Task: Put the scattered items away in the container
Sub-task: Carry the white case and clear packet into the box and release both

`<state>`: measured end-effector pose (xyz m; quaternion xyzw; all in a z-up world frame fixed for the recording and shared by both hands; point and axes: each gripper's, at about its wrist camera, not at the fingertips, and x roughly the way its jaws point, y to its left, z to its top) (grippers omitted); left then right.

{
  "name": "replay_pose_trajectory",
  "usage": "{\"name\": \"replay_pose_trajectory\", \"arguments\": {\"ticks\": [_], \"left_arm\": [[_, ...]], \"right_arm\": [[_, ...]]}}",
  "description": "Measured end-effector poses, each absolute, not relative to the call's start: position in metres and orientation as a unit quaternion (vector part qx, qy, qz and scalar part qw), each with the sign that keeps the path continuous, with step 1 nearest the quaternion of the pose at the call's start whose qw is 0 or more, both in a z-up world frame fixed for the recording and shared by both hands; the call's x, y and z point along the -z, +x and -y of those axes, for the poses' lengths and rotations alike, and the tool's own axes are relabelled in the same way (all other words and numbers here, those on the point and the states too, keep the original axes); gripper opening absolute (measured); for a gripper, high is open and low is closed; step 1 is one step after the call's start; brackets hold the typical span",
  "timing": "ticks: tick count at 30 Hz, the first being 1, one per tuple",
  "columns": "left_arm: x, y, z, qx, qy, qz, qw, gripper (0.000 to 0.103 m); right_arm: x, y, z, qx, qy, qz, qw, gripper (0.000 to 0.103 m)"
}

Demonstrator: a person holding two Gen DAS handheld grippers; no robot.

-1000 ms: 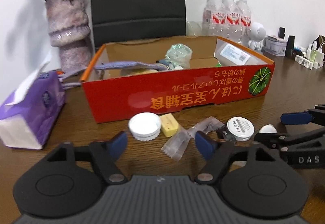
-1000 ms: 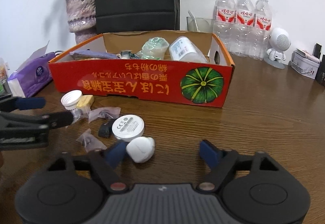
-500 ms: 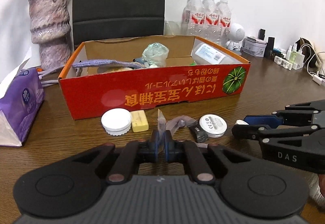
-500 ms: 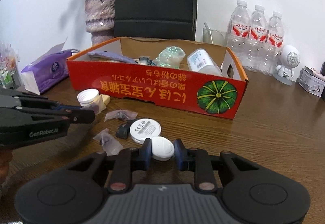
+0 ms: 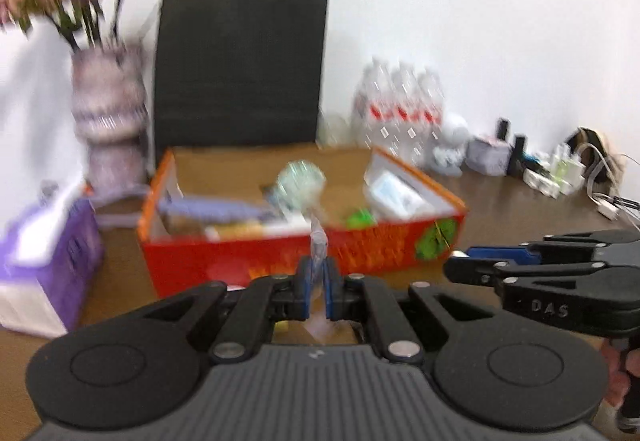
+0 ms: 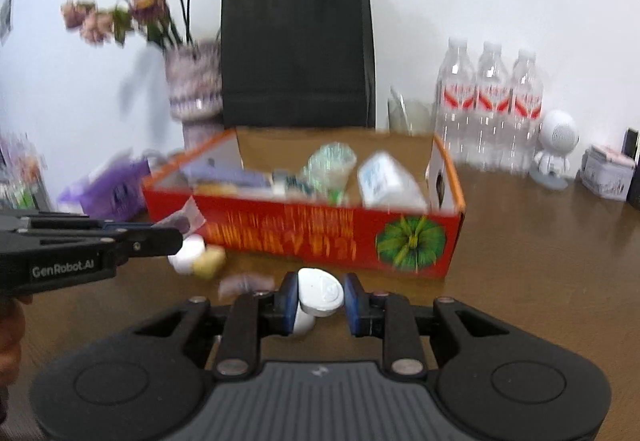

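A red cardboard box (image 5: 360, 249) (image 6: 320, 237) with orange rim stands on the brown table and holds several items. My left gripper (image 5: 318, 291) is shut on a clear plastic wrapper (image 5: 319, 241), lifted in front of the box; it also shows in the right wrist view (image 6: 176, 237). My right gripper (image 6: 320, 301) is shut on a white oval case (image 6: 320, 293), raised before the box front. A white cap (image 6: 188, 253), a yellow block (image 6: 210, 261) and another wrapper (image 6: 246, 283) lie on the table by the box.
A black paper bag (image 6: 298, 57) and a vase with dried flowers (image 6: 194, 85) stand behind the box. A purple tissue pack (image 5: 48, 257) lies left. Water bottles (image 6: 490, 105), a white figurine (image 6: 554, 149) and small items stand at the right.
Both grippers closed on their items, the left on the wrapper and the right on the white case, and have lifted them up off the table toward the box.
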<state>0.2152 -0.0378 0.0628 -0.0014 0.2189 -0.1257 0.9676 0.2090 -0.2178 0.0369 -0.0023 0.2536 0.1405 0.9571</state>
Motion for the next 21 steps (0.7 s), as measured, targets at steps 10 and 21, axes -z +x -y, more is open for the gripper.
{"name": "replay_pose_trajectory", "arguments": {"ticks": [10, 21], "left_arm": [[-0.096, 0.264, 0.02, 0.074, -0.08, -0.177, 0.978, 0.007], [-0.078, 0.336, 0.02, 0.036, -0.107, -0.207, 0.972, 0.007]], "right_arm": [[-0.089, 0.26, 0.206, -0.125, 0.047, -0.189, 0.973, 0.023], [-0.085, 0.331, 0.198, -0.114, 0.069, -0.199, 0.971, 0.023]]}}
